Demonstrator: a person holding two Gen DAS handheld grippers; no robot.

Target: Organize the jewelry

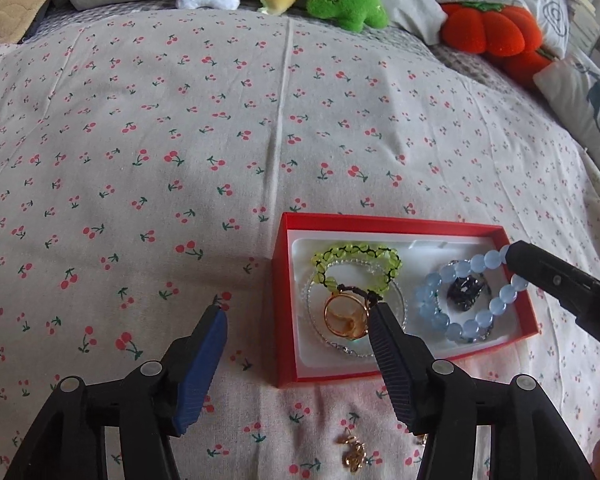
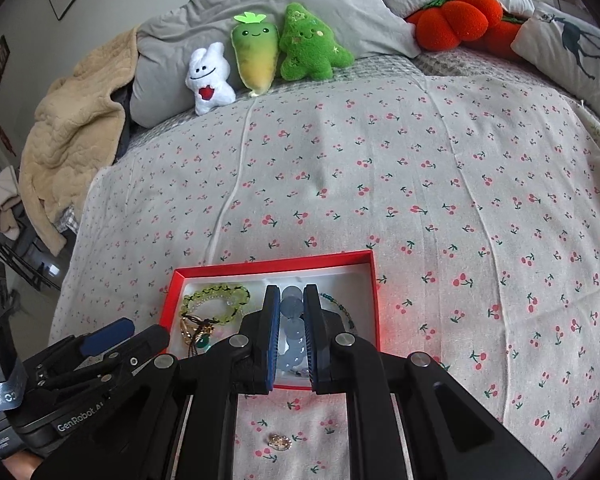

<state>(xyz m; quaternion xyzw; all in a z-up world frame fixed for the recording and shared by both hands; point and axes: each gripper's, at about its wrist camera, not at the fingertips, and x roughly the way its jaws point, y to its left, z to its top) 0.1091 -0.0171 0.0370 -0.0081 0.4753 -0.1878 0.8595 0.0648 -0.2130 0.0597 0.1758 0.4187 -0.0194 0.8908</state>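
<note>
Blue bead bracelet (image 1: 466, 300): inside the shallow red cardboard box (image 1: 396, 225), at 3 o'clock.
Right tool (image 2: 292, 332): pinching its beads.
Left tool (image 1: 296, 334): spread, holding nothing.
Done: green bracelet (image 1: 358, 266), gold ring (image 1: 346, 318) boxed.
Left: small gold trinket (image 1: 354, 454) on the bed, 6 o'clock of the box.

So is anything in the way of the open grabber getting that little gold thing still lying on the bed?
Nothing visible blocks it. The gold trinket lies bare on the cherry sheet, just outside the red box, below the open left gripper.
</note>
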